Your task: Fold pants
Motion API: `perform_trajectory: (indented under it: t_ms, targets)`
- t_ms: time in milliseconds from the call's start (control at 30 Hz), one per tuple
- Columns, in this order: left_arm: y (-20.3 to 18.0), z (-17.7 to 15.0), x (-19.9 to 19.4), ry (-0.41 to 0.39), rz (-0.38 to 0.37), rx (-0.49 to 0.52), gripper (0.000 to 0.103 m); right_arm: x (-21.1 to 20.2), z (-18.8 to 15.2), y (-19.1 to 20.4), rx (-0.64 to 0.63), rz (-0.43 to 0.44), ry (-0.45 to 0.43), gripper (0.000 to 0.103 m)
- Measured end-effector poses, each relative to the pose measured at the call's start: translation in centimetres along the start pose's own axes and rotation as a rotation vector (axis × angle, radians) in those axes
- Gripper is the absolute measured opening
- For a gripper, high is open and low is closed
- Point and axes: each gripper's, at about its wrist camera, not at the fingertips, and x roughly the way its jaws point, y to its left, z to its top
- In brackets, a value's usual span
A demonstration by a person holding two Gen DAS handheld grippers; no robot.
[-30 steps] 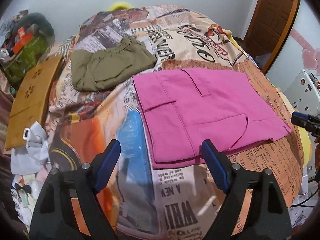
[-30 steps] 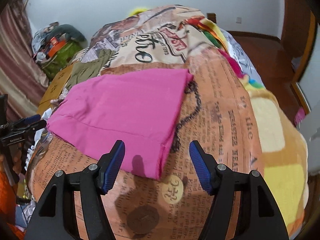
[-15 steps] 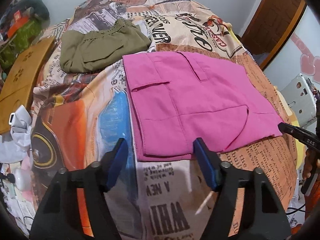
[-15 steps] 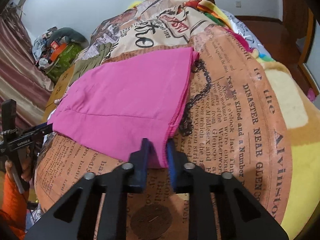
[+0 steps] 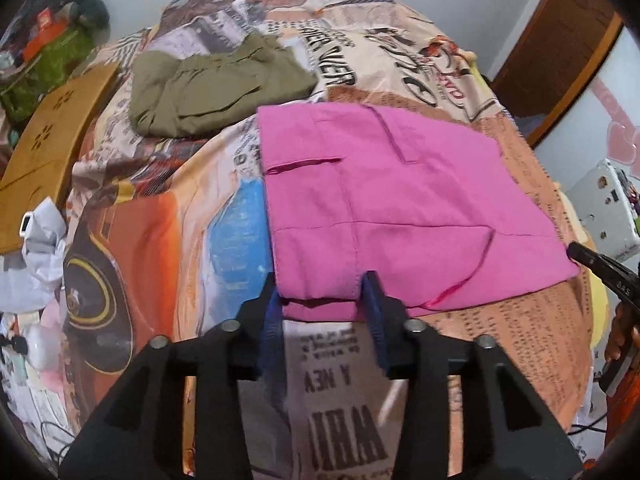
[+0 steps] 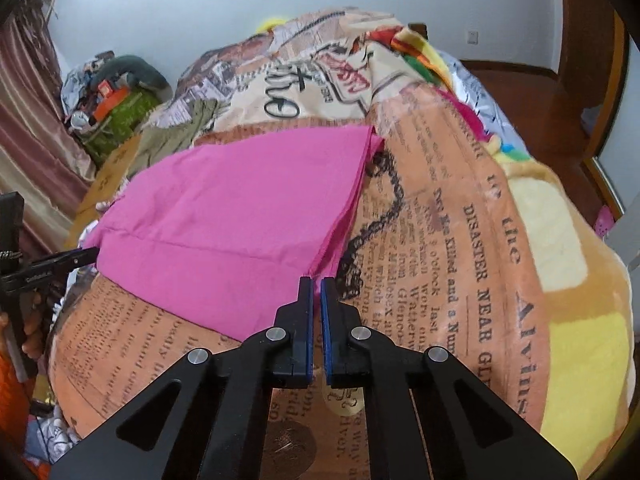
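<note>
Pink pants [image 5: 392, 208] lie flat and folded on the newspaper-print bedspread [image 5: 336, 392], long axis running left to right across the left wrist view, pocketed end toward the left. Left gripper [image 5: 322, 304] is partly spread, its blue pads straddling the near left corner of the pants and touching the fabric edge. Right gripper [image 6: 316, 292] is pinched nearly closed on the near right corner of the pants [image 6: 240, 216]. Olive pants [image 5: 216, 84] sit folded beyond, apart from the pink ones.
</note>
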Motion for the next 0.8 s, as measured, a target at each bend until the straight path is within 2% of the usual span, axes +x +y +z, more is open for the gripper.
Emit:
perform_trajectory:
  t_ms: [100,167,267,433,567,633,800]
  targets:
    - [0.2,0.0,-0.4,-0.005,0.035,0.01,0.061,0.6,-0.1,-0.1,-0.004,-0.04,0.033,0.003]
    - [0.2,0.0,-0.8,-0.01,0.049,0.025,0.063,0.3,0.1,-0.3,0.012,-0.035,0.034,0.003]
    - [0.0,0.3,-1.7,-0.024,0.057,0.045,0.064,-0.8,0.9,0.2,0.001,-0.024,0.0,0.004]
    - [-0.9,1.6,-3.6,-0.092,0.108,0.082,0.064,-2.1,2.4,2.8,-0.086,-0.001,-0.041,0.008]
    - [-2.0,2.8,-4.9,-0.14,0.084,0.11,0.068,-2.2,3.1,5.0,-0.146,0.039,-0.066,0.025]
    - [-2.7,3.2,-5.1,-0.151,0.063,0.124,0.07,-1.7,3.3,6.1,-0.168,0.062,-0.067,0.029]
    - [-4.5,3.7,-4.0,-0.14,0.039,0.162,0.071,-0.4,3.7,8.3,-0.186,0.096,-0.056,0.03]
